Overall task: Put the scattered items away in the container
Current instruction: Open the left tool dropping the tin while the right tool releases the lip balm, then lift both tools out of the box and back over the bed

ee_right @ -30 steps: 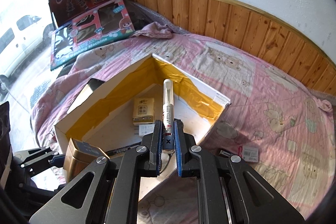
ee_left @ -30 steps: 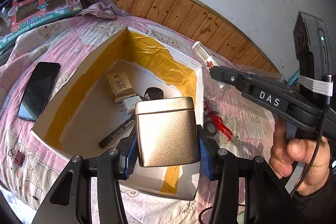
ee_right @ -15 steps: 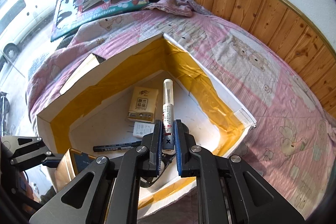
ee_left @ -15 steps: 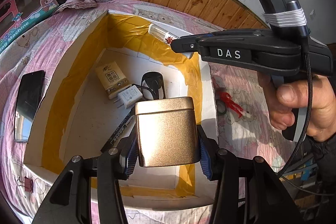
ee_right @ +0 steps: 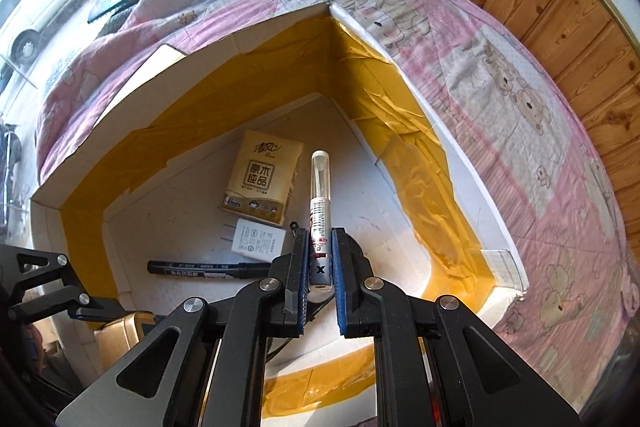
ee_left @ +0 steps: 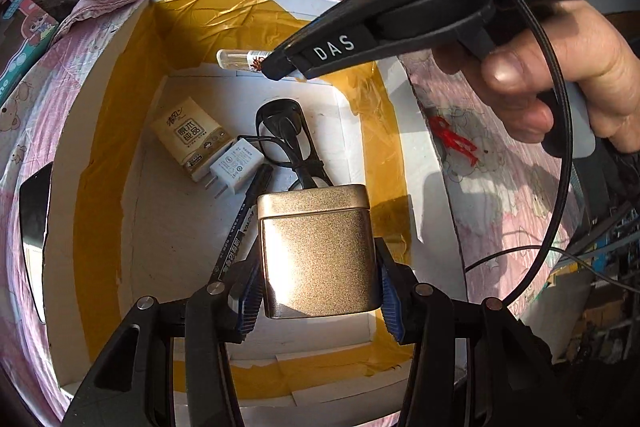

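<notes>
Setting: bed [ee_right: 532, 147] under pink bear-print quilt, wood-panelled wall behind, toy boxes at upper left of the right wrist view.

Container: white box [ee_left: 416, 163] lined with yellow tape, open-topped, filling the centre of both views. Already on its floor: tissue pack [ee_right: 262, 177], white charger plug [ee_right: 258, 239] just beside it, black marker [ee_right: 208, 269] lower left of the plug, black cable [ee_left: 288, 135] coiled near the middle.

Left hand-held gripper [ee_left: 318, 287]: clamped on a gold tin [ee_left: 316, 251], held upright above the near part of the box floor, lower centre of the left wrist view.

Right hand-held gripper [ee_right: 320, 259]: closed narrowly on a clear-capped pen tube [ee_right: 320, 203], gripped at its lower barrel, cap pointing to the far corner. Held over the box interior, apparently clear of the floor.

Still outside: red clip [ee_left: 452, 139] on the quilt right of the box wall; dark phone [ee_left: 34, 235] at the left edge.

Step in hand, by judgement: delivery of two items, both poised over the box, neither released.

Next move calls for: lowering each toward a bare patch of floor, tin kept off the marker and cable, then parting of the jaws and a lift straight out.
</notes>
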Action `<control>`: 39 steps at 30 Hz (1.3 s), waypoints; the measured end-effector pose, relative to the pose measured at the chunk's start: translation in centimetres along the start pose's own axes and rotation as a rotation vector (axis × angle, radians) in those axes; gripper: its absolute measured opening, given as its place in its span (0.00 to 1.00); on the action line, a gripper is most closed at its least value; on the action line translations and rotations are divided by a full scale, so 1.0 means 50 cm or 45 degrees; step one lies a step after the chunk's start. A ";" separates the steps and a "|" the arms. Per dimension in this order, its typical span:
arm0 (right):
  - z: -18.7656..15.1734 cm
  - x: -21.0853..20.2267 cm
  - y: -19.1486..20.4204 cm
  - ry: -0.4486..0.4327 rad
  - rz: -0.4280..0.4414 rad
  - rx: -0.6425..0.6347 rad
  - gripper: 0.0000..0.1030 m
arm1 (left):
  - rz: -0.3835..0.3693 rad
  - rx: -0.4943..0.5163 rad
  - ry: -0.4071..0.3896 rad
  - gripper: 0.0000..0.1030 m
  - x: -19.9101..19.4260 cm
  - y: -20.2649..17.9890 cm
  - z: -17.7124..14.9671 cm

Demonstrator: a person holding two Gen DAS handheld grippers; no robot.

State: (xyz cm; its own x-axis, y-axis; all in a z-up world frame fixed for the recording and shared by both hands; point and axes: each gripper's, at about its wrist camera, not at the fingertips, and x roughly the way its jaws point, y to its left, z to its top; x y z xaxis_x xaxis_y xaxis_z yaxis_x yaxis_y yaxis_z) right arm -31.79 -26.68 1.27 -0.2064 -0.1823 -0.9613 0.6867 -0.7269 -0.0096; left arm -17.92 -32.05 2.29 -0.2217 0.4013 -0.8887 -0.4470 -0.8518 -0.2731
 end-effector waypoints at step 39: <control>-0.352 -0.287 0.019 -0.674 0.191 0.597 0.29 | 0.296 -0.041 -0.413 0.57 -0.217 -0.170 -0.065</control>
State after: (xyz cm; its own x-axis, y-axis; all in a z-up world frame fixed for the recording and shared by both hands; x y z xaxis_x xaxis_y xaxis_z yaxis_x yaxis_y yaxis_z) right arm -15.90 -13.09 10.21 -0.5248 -0.5122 -0.6799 0.3871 -0.8550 0.3452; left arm -8.89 -30.25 13.06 -0.5785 0.2777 -0.7669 -0.3266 -0.9405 -0.0942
